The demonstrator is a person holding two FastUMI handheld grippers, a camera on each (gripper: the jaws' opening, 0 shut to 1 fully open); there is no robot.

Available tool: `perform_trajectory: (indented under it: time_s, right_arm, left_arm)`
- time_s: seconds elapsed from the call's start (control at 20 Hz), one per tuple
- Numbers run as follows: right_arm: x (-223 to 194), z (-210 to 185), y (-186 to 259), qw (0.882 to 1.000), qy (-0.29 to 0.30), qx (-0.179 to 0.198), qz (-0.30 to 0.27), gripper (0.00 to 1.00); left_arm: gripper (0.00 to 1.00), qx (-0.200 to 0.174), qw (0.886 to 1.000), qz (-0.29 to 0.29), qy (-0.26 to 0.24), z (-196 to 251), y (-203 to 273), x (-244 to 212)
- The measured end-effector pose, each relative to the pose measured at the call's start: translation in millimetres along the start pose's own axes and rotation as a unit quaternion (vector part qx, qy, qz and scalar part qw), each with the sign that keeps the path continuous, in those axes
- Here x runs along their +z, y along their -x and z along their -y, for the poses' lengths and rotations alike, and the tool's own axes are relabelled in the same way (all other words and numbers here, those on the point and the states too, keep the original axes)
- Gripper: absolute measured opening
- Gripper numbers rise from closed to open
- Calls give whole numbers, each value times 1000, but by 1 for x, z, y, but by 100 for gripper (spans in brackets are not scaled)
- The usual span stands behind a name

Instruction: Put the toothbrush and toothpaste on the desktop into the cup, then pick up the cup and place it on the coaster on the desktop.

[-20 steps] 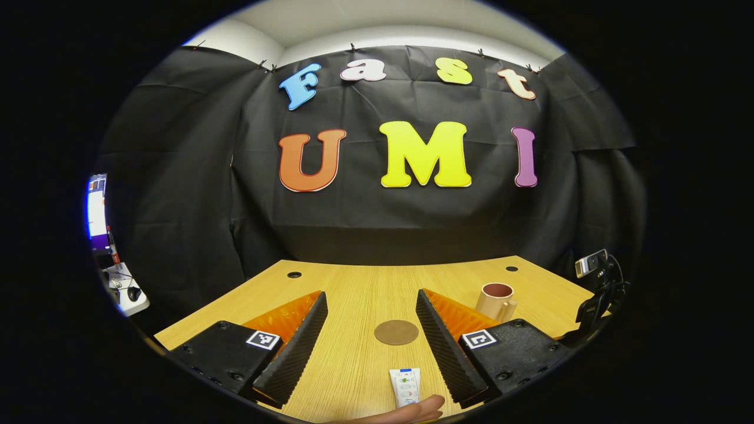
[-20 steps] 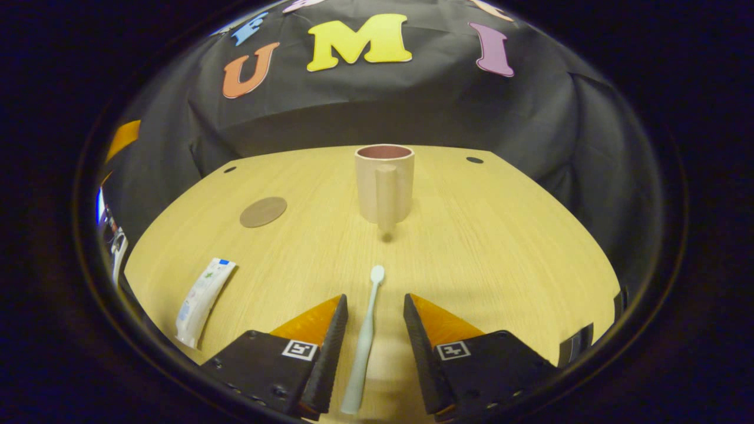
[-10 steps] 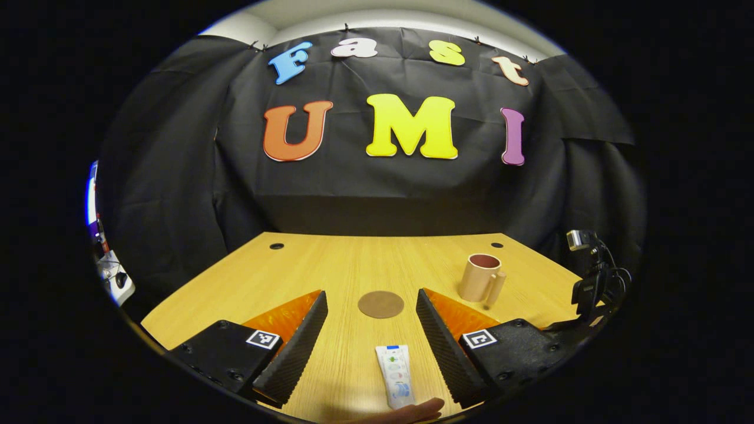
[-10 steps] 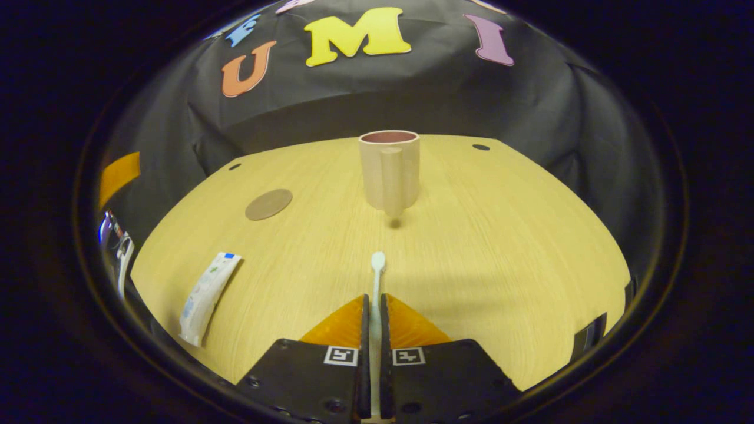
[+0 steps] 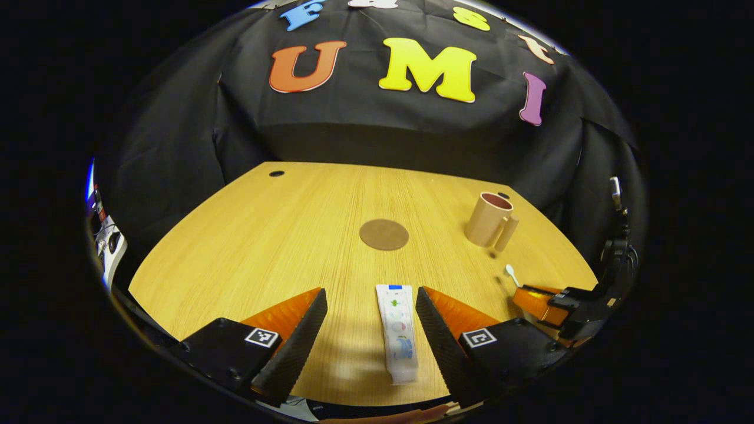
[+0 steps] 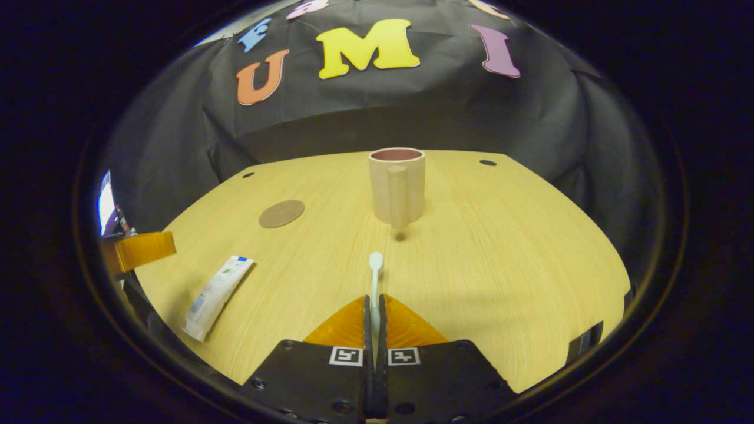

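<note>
Gripping toothbrush [image 6: 375, 277] in right tongs [image 6: 374, 306], left tongs [image 5: 370, 306] spread astride toothpaste [image 5: 396, 330], label print unreadable

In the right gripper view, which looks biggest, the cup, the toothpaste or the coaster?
1. cup, the largest in this view.
2. toothpaste, nearly as long, but thinner; it lies nearer the camera, so this place is unsure.
3. coaster, the smallest, a flat disc lying farther back.

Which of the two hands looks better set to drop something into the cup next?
Probably the right. Its tool is already shut on the toothbrush, pointing straight at the cup. The left tool is open, and the toothpaste lies flat between its fingers on the desktop, ungrasped.
</note>
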State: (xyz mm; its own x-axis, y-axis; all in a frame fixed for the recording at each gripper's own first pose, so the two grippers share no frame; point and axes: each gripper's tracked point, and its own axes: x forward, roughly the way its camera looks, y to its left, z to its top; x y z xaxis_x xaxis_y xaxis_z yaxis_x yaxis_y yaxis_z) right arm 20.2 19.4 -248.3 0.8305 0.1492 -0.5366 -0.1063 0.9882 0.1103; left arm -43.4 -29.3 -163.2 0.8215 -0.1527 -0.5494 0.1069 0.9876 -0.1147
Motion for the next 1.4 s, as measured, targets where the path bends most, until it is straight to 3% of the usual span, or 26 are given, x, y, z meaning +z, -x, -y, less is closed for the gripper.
perform_trajectory:
  time_s: [0.1,0.45,0.65,0.75,0.85,1.1,1.15,1.25,1.3,1.4]
  right_arm:
    - [9,-1,8,1000,2,8,23,4]
    - [40,-4,40,994,6,33,107,1]
    - [59,2,55,990,0,36,138,3]
    - [68,7,61,988,1,31,152,0]
    - [76,9,65,987,1,28,161,0]
    - [98,21,71,984,-3,16,179,1]
    - [103,23,73,983,-3,13,183,0]
    - [110,23,76,982,-5,10,191,0]
    - [112,25,77,981,-7,8,193,0]
    - [117,25,77,980,-7,5,197,0]
  left_arm:
    - [97,-5,1000,-29,-8,8,-2,-13]
    - [96,-20,995,-92,-23,34,-18,-45]
    - [95,-5,994,-113,-14,28,-27,-54]
    - [86,-20,993,-118,-7,33,-29,-56]
    - [71,-29,992,-124,2,37,-30,-61]
    - [47,-21,993,-115,-28,33,-37,-60]
    - [51,-22,993,-111,-41,34,-38,-59]
    - [41,-21,990,-101,-95,36,-40,-56]
    - [47,-17,988,-93,-119,36,-43,-52]
    - [47,-11,987,-83,-135,36,-47,-43]
